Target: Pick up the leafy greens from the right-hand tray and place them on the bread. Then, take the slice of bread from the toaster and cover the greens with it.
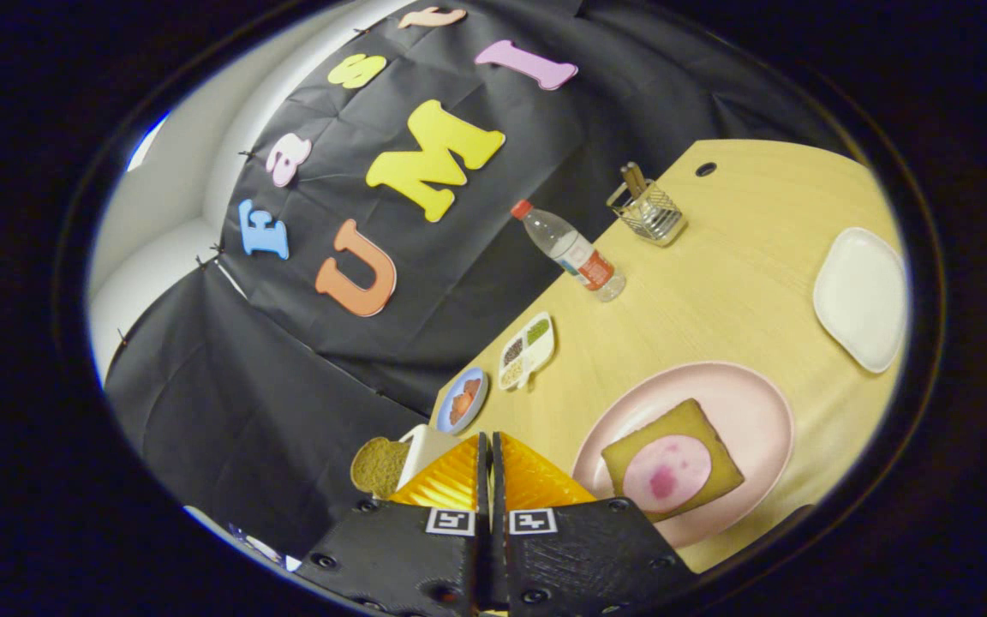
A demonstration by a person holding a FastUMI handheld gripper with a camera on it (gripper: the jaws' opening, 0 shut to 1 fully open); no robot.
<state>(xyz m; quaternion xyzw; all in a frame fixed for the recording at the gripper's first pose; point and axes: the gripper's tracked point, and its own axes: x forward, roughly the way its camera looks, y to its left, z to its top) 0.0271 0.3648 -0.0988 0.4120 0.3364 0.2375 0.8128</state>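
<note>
1. Your gripper (pixel 490 463) has its two fingers pressed together with nothing between them, so it carries nothing at this moment.
2. The view is tilted. The wooden table (pixel 716 283) runs from near the fingers to the far right.
3. Just to the right of the fingers is the pink plate (pixel 755 403), and on it lies the bread (pixel 699 428) with a round slice of meat (pixel 666 473) on top. No greens lie on it, so I judge the first step is not yet done.
4. Just to the left of the fingers is the toaster (pixel 425 446), with the second slice of bread (pixel 379 465) standing out of it. That slice is for the later step.
5. I cannot pick out the leafy greens with certainty. A white tray (pixel 860 296) lies at the far right and looks bare. A small divided dish (pixel 528 350) beyond the fingers has a green part, but it is too small to tell what it is.
6. The next move, in my judgement, calls for this: turn the gripper to the right side of the table to find the greens, and separate the fingers before you come down on them.
7. Other things stand further away: a small blue plate (pixel 463 399), a bottle (pixel 571 250) and a wire holder (pixel 648 210).
</note>
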